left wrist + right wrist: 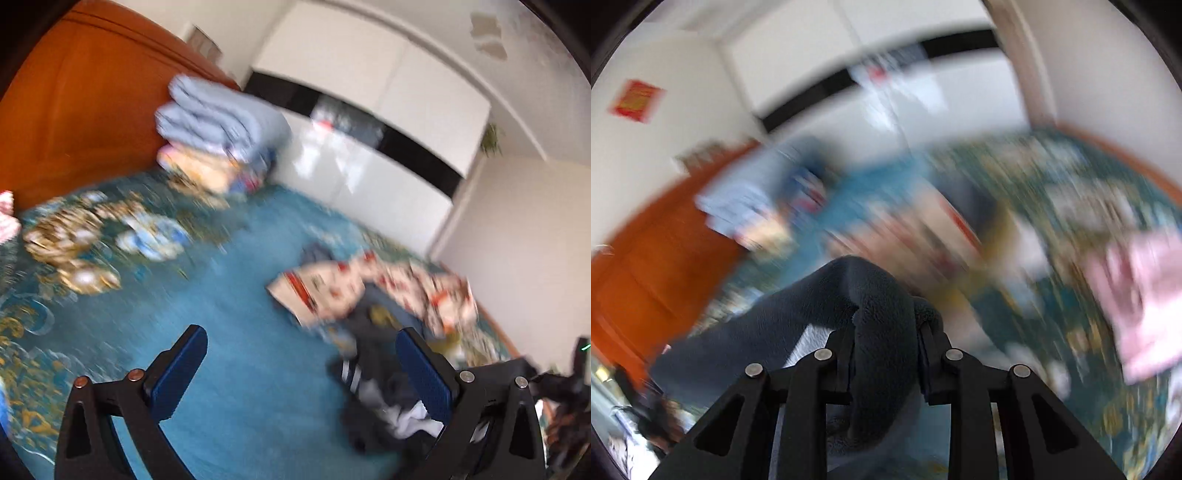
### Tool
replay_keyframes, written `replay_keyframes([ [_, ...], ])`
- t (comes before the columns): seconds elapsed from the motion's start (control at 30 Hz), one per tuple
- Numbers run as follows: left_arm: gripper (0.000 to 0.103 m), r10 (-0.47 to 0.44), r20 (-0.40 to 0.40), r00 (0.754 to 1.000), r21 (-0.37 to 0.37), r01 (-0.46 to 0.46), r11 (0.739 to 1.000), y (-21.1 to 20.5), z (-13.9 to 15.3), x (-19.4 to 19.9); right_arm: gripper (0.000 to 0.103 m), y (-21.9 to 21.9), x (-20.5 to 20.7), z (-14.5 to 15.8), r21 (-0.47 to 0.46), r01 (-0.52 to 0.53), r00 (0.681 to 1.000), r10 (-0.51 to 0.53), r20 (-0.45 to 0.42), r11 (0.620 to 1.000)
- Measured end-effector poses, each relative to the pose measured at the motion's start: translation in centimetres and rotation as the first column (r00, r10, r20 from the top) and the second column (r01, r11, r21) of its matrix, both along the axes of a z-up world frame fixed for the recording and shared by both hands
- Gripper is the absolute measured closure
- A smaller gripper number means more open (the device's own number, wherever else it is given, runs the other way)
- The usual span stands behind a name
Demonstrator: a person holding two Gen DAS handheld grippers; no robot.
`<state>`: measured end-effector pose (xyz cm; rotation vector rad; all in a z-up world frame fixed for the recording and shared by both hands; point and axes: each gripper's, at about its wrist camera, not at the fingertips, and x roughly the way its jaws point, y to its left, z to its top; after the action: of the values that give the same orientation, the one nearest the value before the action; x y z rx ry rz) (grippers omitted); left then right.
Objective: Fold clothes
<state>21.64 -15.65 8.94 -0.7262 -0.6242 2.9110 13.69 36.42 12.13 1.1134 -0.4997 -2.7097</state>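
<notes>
Tongs, right (886, 332): black two-finger frame, clamped on a fold of dark grey fleece garment (879, 295); the cloth bunches between the jaws and trails down and to the left, lifted clear of the bed.

Tongs, left (303, 373): black frame with blue ribbed pads (424, 373), jaws spread wide and holding nothing, hovering over the teal bedspread with gold and white floral pattern (240, 369).

Loose clothes, on the bed just beyond the left tongs: a heap of dark garments with white stripes (369, 387), and past it a cream garment printed in red (332, 291), spread flat but rumpled.

Stack, against the orange-brown wooden headboard (74, 110): folded pale blue quilted bedding (218, 118) on top of other folded patterned items.

Pink cloth (1141, 302): at the right of the right-wrist view, badly blurred.

Step in hand, as judged: one garment is being carried in the right tongs, either out of the heap to be laid flat or onward in a fold. Which, the pictures do not settle.

Next move calls for: a second grip by the free left tongs on an opposite edge, so the fleece hangs or lies square.

Writing: a red square wall sign (637, 99) is too blurred to read; no brand or label legible.
</notes>
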Motion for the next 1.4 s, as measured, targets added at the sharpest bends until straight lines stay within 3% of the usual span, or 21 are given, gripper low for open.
replay_keyframes([
  [0.07,0.0,-0.058,0.045,0.997,-0.022,0.059,0.998,2.7,-1.1,-1.0,0.077,3.3,0.1,-5.3,-0.006,0.088,0.99,-0.087,0.109,0.996],
  [0.17,0.0,-0.112,0.105,0.988,-0.061,0.119,0.991,6.4,-2.5,-2.7,0.076,7.6,1.1,-8.7,-0.088,0.136,0.982,-0.122,0.146,0.987],
  [0.23,0.0,-0.126,0.139,0.982,-0.067,0.136,0.988,8.0,-3.5,-3.7,0.069,8.5,1.9,-8.7,-0.095,0.113,0.987,-0.101,0.123,0.989],
  [0.4,0.0,-0.155,0.234,0.96,-0.049,0.171,0.984,10.7,-5.7,-6.6,0.059,8.0,4.9,-6.1,0.018,0.079,0.995,-0.08,0.059,0.997],
  [0.5,0.0,-0.171,0.242,0.955,-0.041,0.186,0.982,11.5,-6.2,-7.0,0.057,6.4,6.6,-4.4,0.073,0.077,0.997,-0.077,-0.015,0.994],
  [0.63,0.0,-0.162,0.258,0.952,-0.022,0.174,0.985,11.4,-6.6,-6.6,0.04,1.0,7.9,-1.9,0.077,-0.093,0.99,0.1,-0.096,0.993],
  [0.73,0.0,-0.155,0.266,0.952,-0.015,0.165,0.986,10.8,-6.9,-6.5,0.04,-4.1,7.8,-2.8,0.089,-0.256,0.962,0.262,-0.072,0.963],
  [0.87,0.0,-0.14,0.277,0.951,-0.036,0.156,0.987,10.0,-7.1,-7.1,0.04,-8.6,7.7,-5.9,0.193,-0.309,0.948,0.317,-0.013,0.931],
  [1.0,0.0,-0.148,0.307,0.94,-0.023,0.163,0.986,9.3,-7.9,-9.9,0.043,-9.7,7.4,-7.2,0.337,-0.277,0.956,0.292,0.006,0.9],
  [1.1,0.0,-0.158,0.339,0.927,0.01,0.164,0.986,8.7,-8.6,-12.2,0.055,-8.3,7.1,-6.6,0.433,-0.177,0.977,0.211,-0.03,0.884],
  [1.13,0.0,-0.169,0.339,0.926,0.019,0.173,0.985,8.7,-8.5,-12.8,0.055,-7.8,7.0,-6.4,0.463,-0.14,0.982,0.182,-0.046,0.875],
  [1.3,0.0,-0.219,0.344,0.913,0.032,0.222,0.975,9.3,-8.3,-16.3,0.055,-3.4,6.6,-6.3,0.394,-0.006,0.997,0.037,-0.071,0.919],
  [1.4,0.0,-0.228,0.398,0.889,0.035,0.234,0.972,9.8,-8.8,-18.0,0.055,-0.7,6.3,-6.3,0.341,0.074,0.996,-0.051,-0.078,0.937],
])
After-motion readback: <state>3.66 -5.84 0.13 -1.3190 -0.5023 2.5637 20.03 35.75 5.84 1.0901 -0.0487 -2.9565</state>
